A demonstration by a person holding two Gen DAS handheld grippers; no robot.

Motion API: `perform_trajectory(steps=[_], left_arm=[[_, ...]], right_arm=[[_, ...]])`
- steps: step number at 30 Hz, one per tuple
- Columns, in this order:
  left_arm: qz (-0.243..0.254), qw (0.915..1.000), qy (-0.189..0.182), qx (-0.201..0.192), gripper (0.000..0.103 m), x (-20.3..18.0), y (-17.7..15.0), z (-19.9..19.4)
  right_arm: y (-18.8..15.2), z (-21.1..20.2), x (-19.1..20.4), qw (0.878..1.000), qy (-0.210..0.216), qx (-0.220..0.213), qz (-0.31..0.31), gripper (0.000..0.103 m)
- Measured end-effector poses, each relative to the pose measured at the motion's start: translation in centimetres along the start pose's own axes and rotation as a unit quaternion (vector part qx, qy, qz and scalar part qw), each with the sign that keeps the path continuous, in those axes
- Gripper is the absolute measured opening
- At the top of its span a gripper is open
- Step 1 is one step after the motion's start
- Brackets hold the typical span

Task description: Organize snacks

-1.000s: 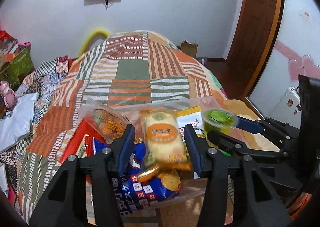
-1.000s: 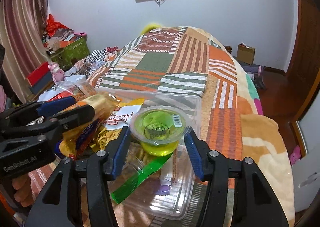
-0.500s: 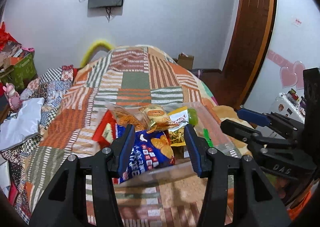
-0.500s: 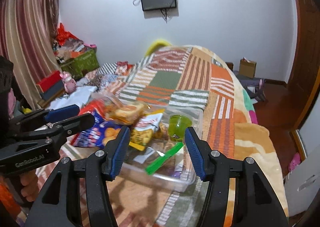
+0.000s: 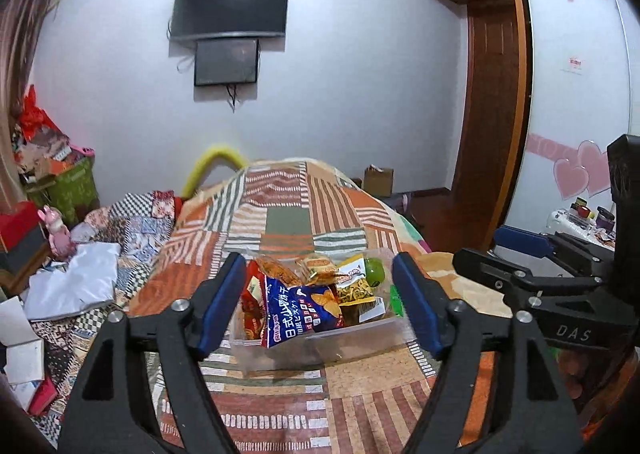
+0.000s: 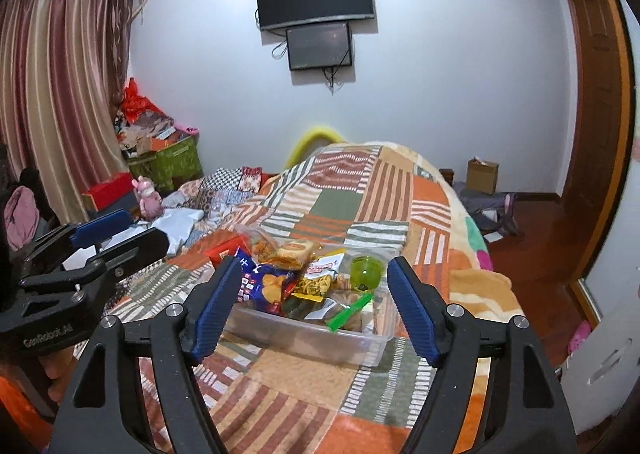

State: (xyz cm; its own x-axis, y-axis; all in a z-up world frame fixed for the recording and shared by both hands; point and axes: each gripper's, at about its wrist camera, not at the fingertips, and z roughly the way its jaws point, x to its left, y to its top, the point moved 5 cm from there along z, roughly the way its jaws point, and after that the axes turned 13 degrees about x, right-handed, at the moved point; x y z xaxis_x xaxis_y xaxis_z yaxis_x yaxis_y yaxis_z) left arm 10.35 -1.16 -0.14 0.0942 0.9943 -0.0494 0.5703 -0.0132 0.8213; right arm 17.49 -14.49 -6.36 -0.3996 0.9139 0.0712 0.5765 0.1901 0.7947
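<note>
Snacks (image 5: 304,304) heaped in clear bin (image 6: 304,330) on bed, frame centre; left claw (image 5: 320,302) and right claw (image 6: 310,308) opening, empty (sorting apparently finished).

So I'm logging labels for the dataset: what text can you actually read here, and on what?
"DAS": on the right claw, seen from the left wrist.
"GenRobot.AI": on the left claw, seen from the right wrist.
Blue snack bag: large white characters, too distorted to quote.
Other snack wrappers: too small to read.

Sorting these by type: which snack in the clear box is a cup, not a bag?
The green jelly cup, standing at the box's right end, round and translucent; the others are flat printed packets.
</note>
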Motion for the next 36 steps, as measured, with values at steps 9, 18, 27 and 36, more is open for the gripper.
perform_trajectory(steps=[9,18,27,36], left_arm=[[-0.006,0.9995,0.014,-0.026,0.095,0.3,-0.6,-1.6],[-0.015,0.9994,0.01,-0.029,0.098,0.6,-0.9,-1.7],[-0.015,0.9994,0.01,-0.029,0.099,0.7,-1.1,-1.7],[-0.018,0.9994,0.009,-0.028,0.099,0.9,-1.2,-1.9]], right_arm=[[-0.2,-1.4,-0.1,0.999,-0.023,-0.026,0.006,0.087],[-0.4,-1.8,0.2,0.999,-0.024,-0.037,0.004,0.094],[-0.7,-1.9,0.3,0.999,-0.014,-0.035,0.006,0.094],[-0.7,-2.2,0.3,0.999,-0.01,-0.036,0.006,0.094]])
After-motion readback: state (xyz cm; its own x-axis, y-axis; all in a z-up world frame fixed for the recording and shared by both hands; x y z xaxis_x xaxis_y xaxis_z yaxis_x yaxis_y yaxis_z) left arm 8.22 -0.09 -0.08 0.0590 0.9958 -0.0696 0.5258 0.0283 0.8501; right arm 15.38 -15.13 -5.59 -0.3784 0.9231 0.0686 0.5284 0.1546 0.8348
